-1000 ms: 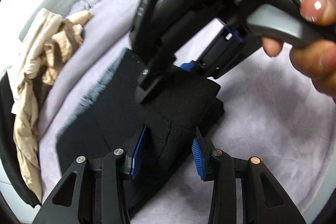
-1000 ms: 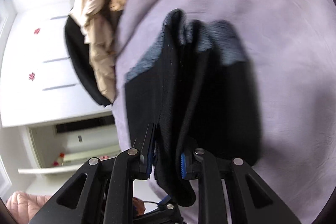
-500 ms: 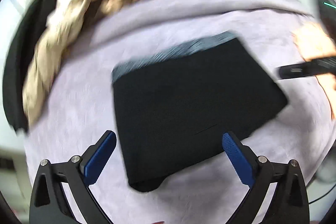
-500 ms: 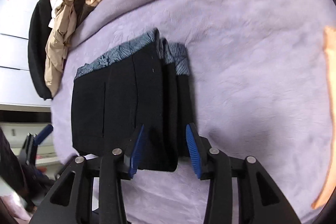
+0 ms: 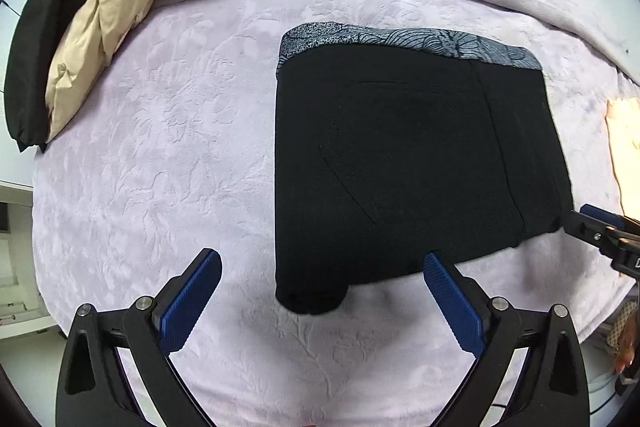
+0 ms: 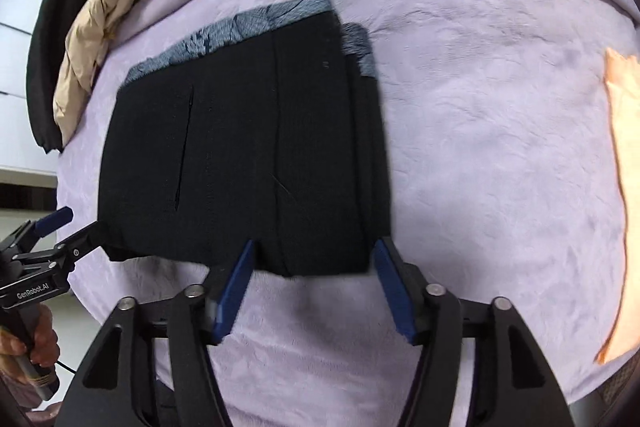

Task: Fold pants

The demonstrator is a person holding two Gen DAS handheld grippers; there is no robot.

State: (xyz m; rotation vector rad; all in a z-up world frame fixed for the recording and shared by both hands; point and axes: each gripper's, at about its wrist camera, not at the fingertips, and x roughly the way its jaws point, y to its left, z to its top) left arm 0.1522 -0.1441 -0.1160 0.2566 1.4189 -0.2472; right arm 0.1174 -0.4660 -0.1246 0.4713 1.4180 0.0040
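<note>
Fingers of left gripper (image 5: 320,301) standing wide, gripping nothing; right gripper (image 6: 314,285) opening, releasing pants (image 5: 400,163) at twelve o'clock, lying folded on bed (image 5: 160,147); folding seemingly finished

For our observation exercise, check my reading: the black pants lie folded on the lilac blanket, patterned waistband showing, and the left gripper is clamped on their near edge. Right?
One slip. The left gripper is not clamped: the left wrist view shows its jaws wide apart, holding nothing. The black pants do lie folded on the lilac blanket, patterned waistband showing.
</note>
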